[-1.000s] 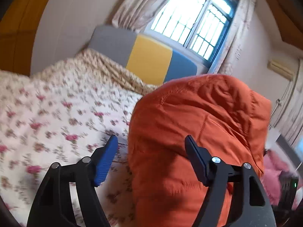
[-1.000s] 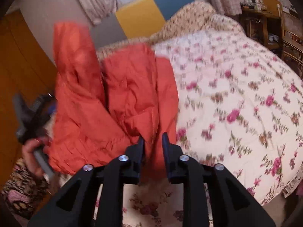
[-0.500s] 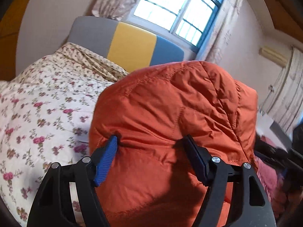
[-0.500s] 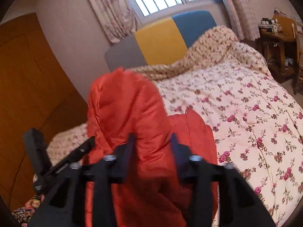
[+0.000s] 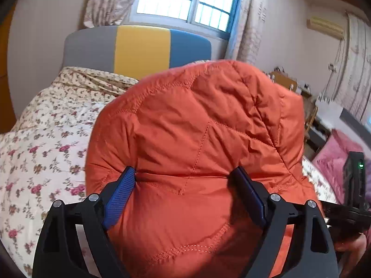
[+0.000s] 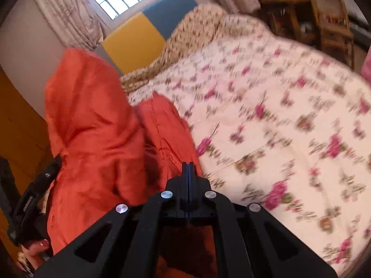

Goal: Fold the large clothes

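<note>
Left gripper (image 5: 185, 192) is seen with jaws opening wide around a puffy bulge of the orange jacket (image 5: 197, 139), pads touching the fabric on both sides. Right gripper (image 6: 188, 173), spread a second ago, is now pressed together; whether a jacket edge is pinched cannot be told. Jacket is held up over the floral bedspread (image 6: 278, 115), so spreading for the fold seems next

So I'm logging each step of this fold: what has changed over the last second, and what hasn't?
The right hand-held gripper has closed fully beside the orange jacket; whether it pinches fabric is unclear. The left hand-held gripper moved onto the jacket's puffy hood; its jaws are opening, with the hood bulging between them. The jacket now fills more of the left view. The floral quilt and headboard look unchanged.
</note>
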A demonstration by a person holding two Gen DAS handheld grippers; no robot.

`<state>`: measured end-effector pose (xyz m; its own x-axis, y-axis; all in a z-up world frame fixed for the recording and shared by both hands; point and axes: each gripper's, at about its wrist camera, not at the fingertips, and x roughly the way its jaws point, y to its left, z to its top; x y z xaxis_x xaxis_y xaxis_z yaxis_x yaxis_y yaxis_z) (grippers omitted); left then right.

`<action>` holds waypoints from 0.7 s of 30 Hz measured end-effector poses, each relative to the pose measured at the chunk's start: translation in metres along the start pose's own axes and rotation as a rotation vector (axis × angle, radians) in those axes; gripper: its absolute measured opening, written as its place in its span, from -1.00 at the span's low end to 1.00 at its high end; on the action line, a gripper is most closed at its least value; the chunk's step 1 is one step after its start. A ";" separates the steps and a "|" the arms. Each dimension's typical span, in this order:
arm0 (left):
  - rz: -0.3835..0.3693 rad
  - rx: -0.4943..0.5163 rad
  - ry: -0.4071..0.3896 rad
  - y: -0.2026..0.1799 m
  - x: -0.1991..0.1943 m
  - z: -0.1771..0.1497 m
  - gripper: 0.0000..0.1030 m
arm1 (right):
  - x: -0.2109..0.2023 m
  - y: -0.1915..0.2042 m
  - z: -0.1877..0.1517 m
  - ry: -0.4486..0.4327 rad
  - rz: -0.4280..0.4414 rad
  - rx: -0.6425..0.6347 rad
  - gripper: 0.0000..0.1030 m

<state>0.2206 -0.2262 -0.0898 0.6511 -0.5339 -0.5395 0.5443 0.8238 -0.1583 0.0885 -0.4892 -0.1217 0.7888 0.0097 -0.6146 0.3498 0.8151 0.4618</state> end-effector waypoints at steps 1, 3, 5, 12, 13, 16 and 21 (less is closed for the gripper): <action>0.005 0.017 0.006 -0.003 0.002 0.001 0.65 | -0.017 0.008 0.009 -0.070 -0.007 -0.041 -0.93; 0.009 0.035 0.032 -0.007 0.003 0.006 0.65 | -0.042 0.032 0.027 -0.183 -0.007 -0.127 -0.93; -0.022 0.000 0.055 -0.003 0.001 0.021 0.65 | -0.056 0.065 0.049 -0.235 0.051 -0.211 -0.93; -0.003 -0.080 0.060 -0.002 0.019 0.042 0.65 | 0.012 0.134 0.077 -0.121 0.074 -0.327 -0.94; 0.001 -0.081 0.057 -0.003 0.019 0.042 0.65 | 0.025 0.130 0.076 -0.105 0.051 -0.329 -0.95; 0.005 -0.109 0.039 0.000 0.018 0.041 0.65 | 0.059 0.113 0.071 -0.037 0.036 -0.272 -1.00; -0.026 -0.147 0.023 0.002 0.019 0.037 0.65 | 0.083 0.092 0.054 -0.016 -0.003 -0.292 -1.00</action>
<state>0.2537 -0.2413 -0.0698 0.6243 -0.5522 -0.5525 0.4765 0.8297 -0.2907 0.2132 -0.4449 -0.0962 0.7966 0.0001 -0.6044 0.1935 0.9473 0.2553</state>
